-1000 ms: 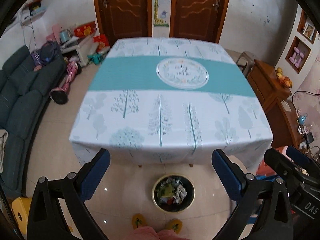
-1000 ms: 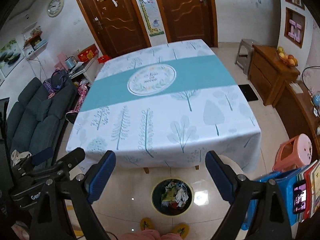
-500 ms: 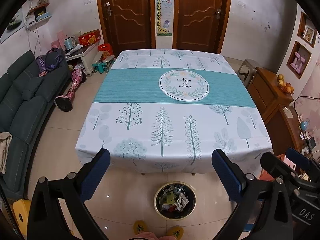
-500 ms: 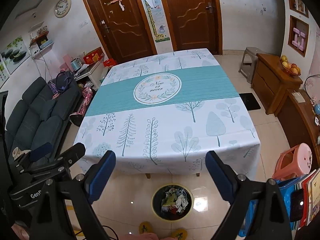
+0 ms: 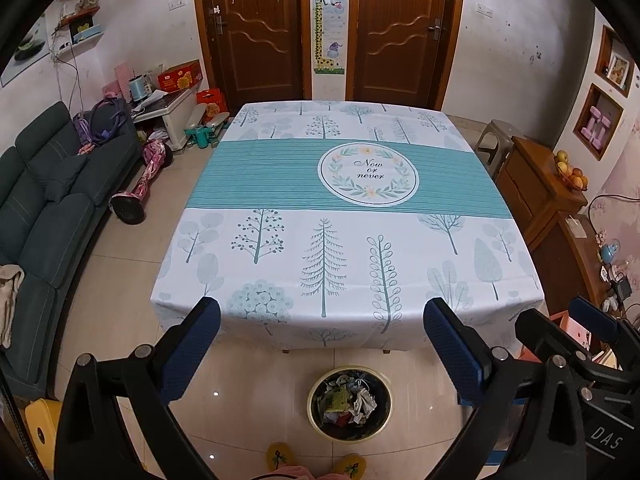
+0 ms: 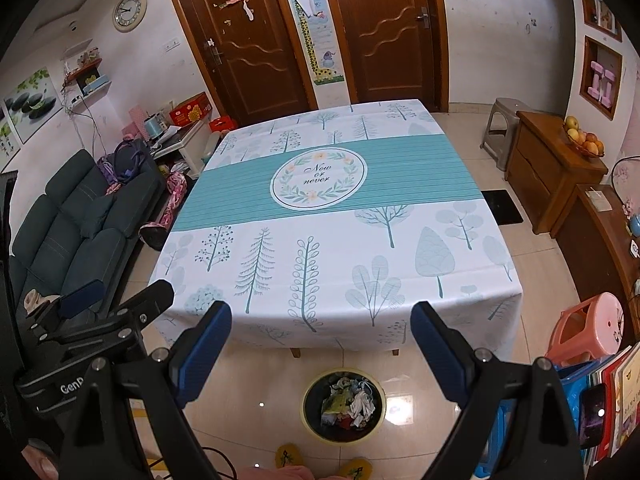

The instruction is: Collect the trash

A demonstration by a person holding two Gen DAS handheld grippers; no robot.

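Observation:
A round bin [image 5: 316, 416] with a yellow rim stands on the floor before the table, holding crumpled trash [image 5: 347, 399]; it also shows in the right wrist view [image 6: 310, 416]. My left gripper [image 5: 322, 330] is open and empty, held high above the bin at the table's near edge. My right gripper [image 6: 321, 334] is open and empty too, beside it. The right gripper also shows in the left wrist view [image 5: 576, 332], and the left gripper in the right wrist view [image 6: 116, 300]. The table [image 5: 344, 216] has a tree-print cloth with nothing on it.
A dark sofa [image 5: 44, 216] lines the left. A wooden cabinet [image 5: 540, 200] with fruit stands right, a pink stool [image 6: 592, 324] and books at near right. Two brown doors [image 5: 256, 28] are behind the table. My slippers [image 5: 280, 456] show at the bottom.
Both grippers have risen and tilted up, so the table sits lower and farther in view and more of the doors and walls shows. Both stay open.

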